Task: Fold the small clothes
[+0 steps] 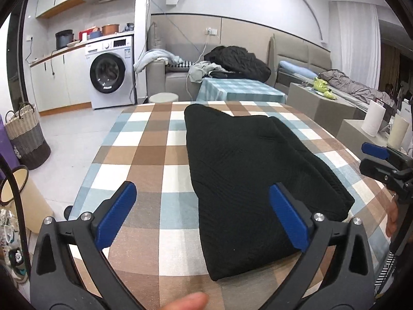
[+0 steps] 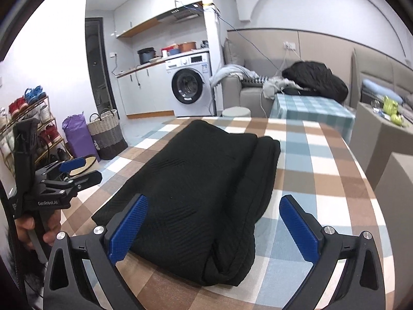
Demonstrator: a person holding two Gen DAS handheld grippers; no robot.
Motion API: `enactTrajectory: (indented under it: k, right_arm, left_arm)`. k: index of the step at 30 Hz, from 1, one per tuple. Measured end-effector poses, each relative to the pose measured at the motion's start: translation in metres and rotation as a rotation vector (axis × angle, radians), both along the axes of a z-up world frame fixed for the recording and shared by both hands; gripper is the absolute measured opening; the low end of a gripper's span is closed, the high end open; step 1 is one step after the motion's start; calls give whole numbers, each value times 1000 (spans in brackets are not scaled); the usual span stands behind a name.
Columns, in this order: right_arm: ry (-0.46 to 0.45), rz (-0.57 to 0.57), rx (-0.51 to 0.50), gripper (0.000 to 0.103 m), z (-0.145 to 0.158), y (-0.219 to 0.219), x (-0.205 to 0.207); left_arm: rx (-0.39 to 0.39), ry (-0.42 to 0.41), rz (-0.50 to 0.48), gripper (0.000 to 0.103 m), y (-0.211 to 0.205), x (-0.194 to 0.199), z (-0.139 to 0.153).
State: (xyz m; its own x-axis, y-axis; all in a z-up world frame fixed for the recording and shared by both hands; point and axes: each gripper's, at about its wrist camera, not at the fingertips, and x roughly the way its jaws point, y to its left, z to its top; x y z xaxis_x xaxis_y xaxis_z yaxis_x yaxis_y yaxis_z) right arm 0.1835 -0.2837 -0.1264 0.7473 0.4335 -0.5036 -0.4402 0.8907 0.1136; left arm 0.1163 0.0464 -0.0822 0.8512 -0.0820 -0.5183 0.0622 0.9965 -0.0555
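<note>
Jaws gape above folded black garment (image 1: 247, 170); untouched.

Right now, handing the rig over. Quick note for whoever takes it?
Left gripper: open, nothing between the jaws, above the near end of the garment.
Right gripper: open, empty, also over the near end.
Black garment: lies folded into a long strip on the checked tablecloth, one side lapped over the other, neither gripper touching it.
Done: lengthwise folds appear in place.
Left: probably a crosswise fold, near end toward far end, then tidy the edges.
</note>
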Motion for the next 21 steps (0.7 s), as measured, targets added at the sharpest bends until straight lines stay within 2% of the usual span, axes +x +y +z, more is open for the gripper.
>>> enactTrajectory:
  k: [13,21]
  right_arm:
    - [-45,13,18,103,-14,4,-2]
    - [-56,4,15,103,-22,4,-2]
  left_arm:
    - [0,-61,3,102,5,1,-14]
    - [-5,-69,-5,102,6,2,-20]
